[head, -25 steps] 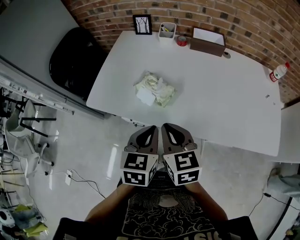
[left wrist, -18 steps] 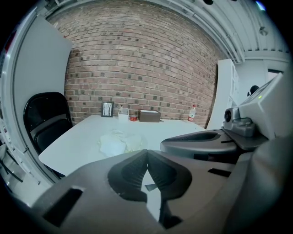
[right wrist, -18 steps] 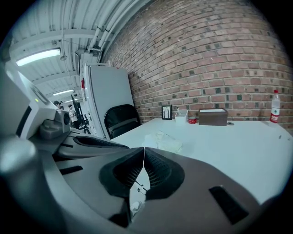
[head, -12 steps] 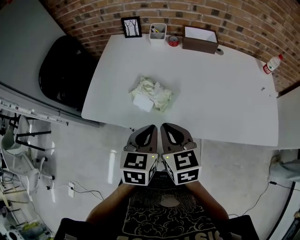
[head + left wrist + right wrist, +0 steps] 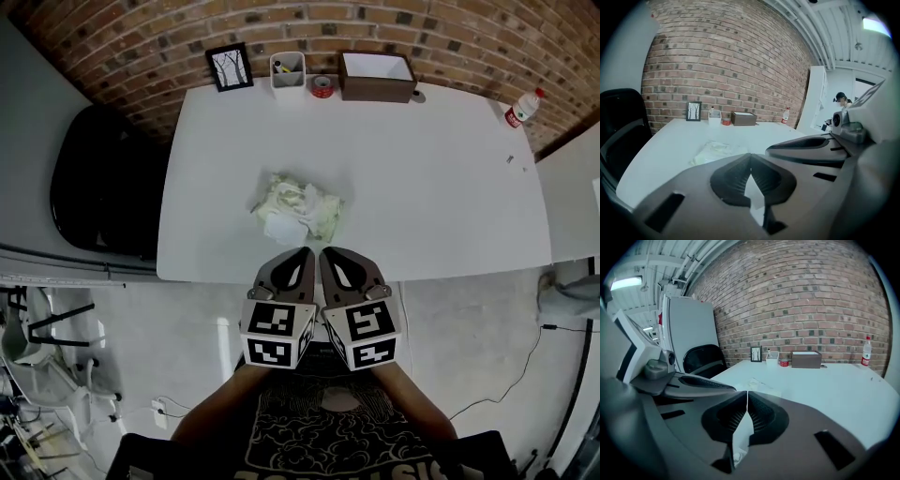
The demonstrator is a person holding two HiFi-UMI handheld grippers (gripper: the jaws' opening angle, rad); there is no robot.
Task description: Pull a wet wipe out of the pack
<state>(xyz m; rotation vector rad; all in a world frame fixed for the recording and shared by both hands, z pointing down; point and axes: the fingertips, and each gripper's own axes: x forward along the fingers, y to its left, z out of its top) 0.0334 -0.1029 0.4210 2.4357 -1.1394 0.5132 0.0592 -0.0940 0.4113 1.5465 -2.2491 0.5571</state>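
Observation:
The wet wipe pack (image 5: 298, 208), pale green and crumpled with a white flap, lies on the white table (image 5: 422, 187) near its front edge. Both grippers are held side by side in front of the person's chest, short of the table edge. The left gripper (image 5: 303, 253) is shut with nothing between its jaws, and so is the right gripper (image 5: 327, 253). In the left gripper view the pack (image 5: 717, 151) lies just beyond the closed tips of that gripper (image 5: 750, 154). In the right gripper view the pack (image 5: 761, 385) shows past that gripper (image 5: 747, 392).
Along the table's far edge by the brick wall stand a framed picture (image 5: 230, 67), a white pen holder (image 5: 288, 71), a red tape roll (image 5: 322, 87) and a brown box (image 5: 377, 77). A bottle (image 5: 523, 107) stands at the far right corner. A black chair (image 5: 98, 183) sits left of the table.
The head view has swung, so the table and pack now sit lower and closer to the grippers. Both grippers stay shut, side by side.

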